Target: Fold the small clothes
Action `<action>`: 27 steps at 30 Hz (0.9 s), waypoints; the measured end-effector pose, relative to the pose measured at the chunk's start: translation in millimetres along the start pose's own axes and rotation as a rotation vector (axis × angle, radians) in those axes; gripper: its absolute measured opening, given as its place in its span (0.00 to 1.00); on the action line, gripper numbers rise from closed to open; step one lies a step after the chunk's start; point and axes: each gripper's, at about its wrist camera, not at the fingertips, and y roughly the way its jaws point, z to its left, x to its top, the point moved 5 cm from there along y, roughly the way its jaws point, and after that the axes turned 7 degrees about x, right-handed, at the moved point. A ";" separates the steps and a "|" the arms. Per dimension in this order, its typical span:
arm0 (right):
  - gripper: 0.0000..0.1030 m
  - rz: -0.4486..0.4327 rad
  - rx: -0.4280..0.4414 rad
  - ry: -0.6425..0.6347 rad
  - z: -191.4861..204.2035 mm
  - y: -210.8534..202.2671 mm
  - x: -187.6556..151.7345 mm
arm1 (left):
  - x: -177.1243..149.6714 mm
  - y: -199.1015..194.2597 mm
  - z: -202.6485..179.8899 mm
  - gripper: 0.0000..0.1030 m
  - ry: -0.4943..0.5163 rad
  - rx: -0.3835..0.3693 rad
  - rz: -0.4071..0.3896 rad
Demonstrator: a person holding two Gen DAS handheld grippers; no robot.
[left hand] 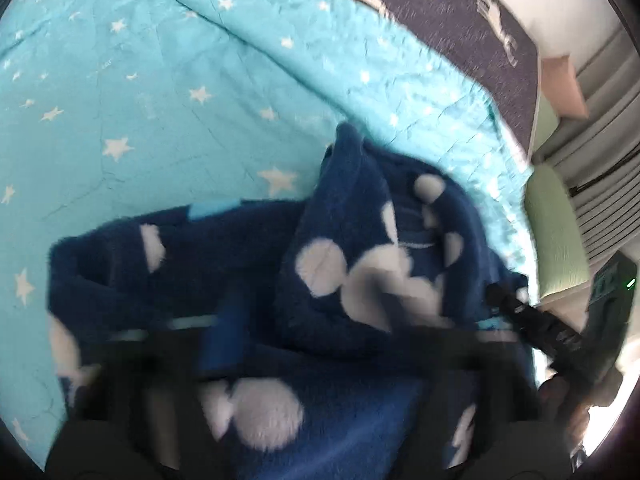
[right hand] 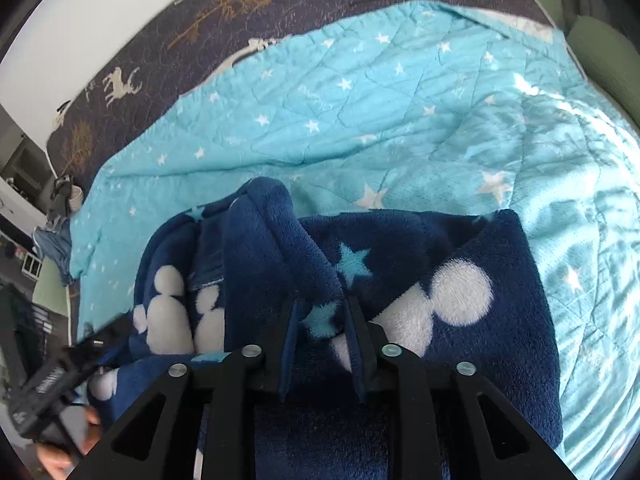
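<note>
Fleece garment (right hand: pixel 400 264), navy with white round-eared shapes and pale blue stars, lies bunched on the turquoise star quilt (right hand: pixel 360 112), directly under and ahead of both grippers. In the right wrist view the right gripper (right hand: pixel 320 312) points steeply down onto it, its two blue-padded fingers (right hand: pixel 290 332) slightly parted, with a fold of the fleece carrying a light blue star sitting between them; whether the pads actually press that fold cannot be told, though the tips rest against the cloth. Just beyond those tips a thick rolled edge of the garment rises toward the quilt, and a flatter folded part spreads to the right. In the left wrist view the left gripper (left hand: pixel 320 344) is badly blurred; its dark body crosses the bottom of the picture over the fleece, and its jaws look nearly together, but whether they pinch any cloth cannot be told. Ahead of it a raised hump of fleece stands up, with another layer spread to the left. Beyond the quilt lies a dark bedspread (right hand: pixel 168 24) printed with deer and trees, and a pale pillow (left hand: pixel 560 92) sits at the far right edge.
</note>
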 end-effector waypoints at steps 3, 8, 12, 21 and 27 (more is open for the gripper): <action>0.33 0.005 0.023 0.055 -13.6 14.4 -3.1 | -2.4 -7.5 -0.1 0.12 0.043 0.058 -0.039; 0.32 -0.039 -0.029 -0.070 -3.5 14.8 -11.0 | -3.9 -8.9 32.3 0.14 -0.070 -0.022 -0.017; 0.32 -0.036 -0.062 -0.090 2.5 4.0 -13.8 | -5.3 -34.3 30.0 0.16 -0.094 0.023 -0.042; 0.34 -0.118 0.049 -0.370 8.5 -150.5 -115.1 | -116.0 -199.2 25.3 0.78 0.284 0.022 -0.306; 0.34 -0.050 0.056 -0.383 -34.1 -218.1 -222.0 | -234.1 -243.2 58.3 0.80 0.354 0.050 -0.278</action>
